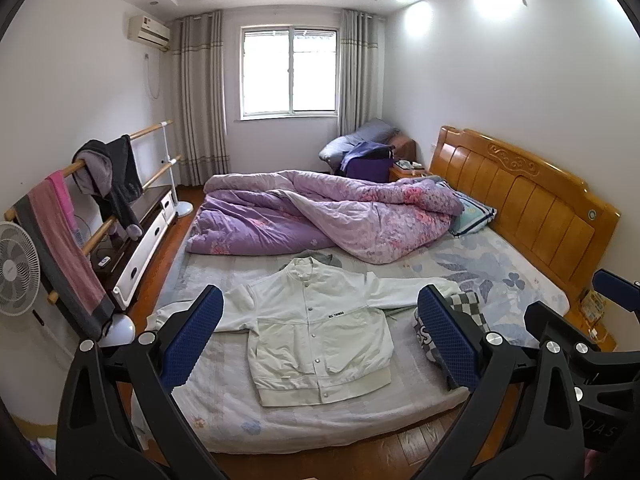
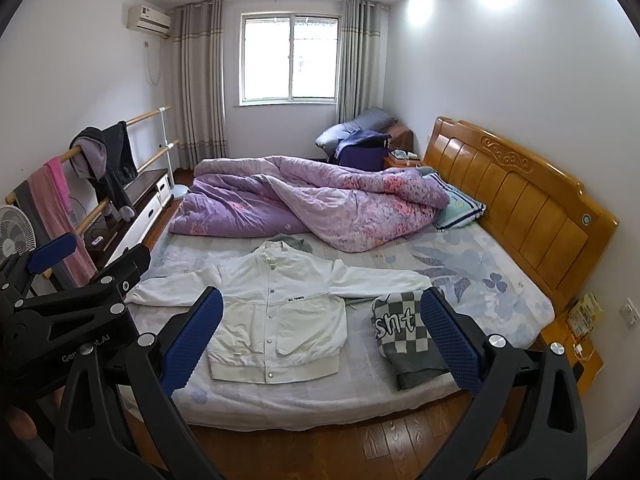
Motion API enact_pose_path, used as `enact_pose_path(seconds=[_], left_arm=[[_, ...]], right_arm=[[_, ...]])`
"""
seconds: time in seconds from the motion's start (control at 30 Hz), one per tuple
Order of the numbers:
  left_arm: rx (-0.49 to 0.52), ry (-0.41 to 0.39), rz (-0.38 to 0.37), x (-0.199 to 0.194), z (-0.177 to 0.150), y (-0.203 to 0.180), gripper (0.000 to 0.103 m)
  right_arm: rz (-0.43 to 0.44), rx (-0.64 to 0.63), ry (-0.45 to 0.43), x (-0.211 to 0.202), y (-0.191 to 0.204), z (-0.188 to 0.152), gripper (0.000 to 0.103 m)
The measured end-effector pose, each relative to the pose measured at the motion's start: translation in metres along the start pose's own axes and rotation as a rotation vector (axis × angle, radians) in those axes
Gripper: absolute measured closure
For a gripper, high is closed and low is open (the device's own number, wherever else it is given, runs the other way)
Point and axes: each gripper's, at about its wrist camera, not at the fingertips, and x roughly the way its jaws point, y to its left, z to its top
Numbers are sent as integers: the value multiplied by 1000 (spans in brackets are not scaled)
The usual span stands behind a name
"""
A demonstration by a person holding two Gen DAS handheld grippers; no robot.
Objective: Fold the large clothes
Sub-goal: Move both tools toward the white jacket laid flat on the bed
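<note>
A white snap-button jacket lies flat, front up, on the bed near its foot edge, both sleeves spread sideways. A folded grey-and-white checked garment lies just right of it. My left gripper is open and empty, held in the air above the floor in front of the bed. My right gripper is also open and empty, held alongside at about the same distance. Both are well clear of the jacket.
A rumpled purple quilt covers the far half of the bed. A wooden headboard stands at the right. A rack with hung clothes, a fan and a low cabinet line the left side. Wooden floor lies below.
</note>
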Motion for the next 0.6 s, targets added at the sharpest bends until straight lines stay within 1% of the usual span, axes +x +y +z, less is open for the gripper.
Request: enact_pose_path(seconds=[0.13, 0.33, 0.47, 0.6], left_arm=[[7, 18, -19, 8, 1, 8, 5], [-4, 46, -25, 24, 6, 19, 5], [-18, 64, -17, 39, 11, 17, 5], [-26, 87, 15, 69, 24, 24, 5]], right_arm=[[-15, 8, 18, 9, 19, 4, 8], [-16, 1, 46, 27, 34, 12, 8], [-9, -11, 60, 47, 43, 22, 8], [22, -21, 75, 77, 50, 33, 8]])
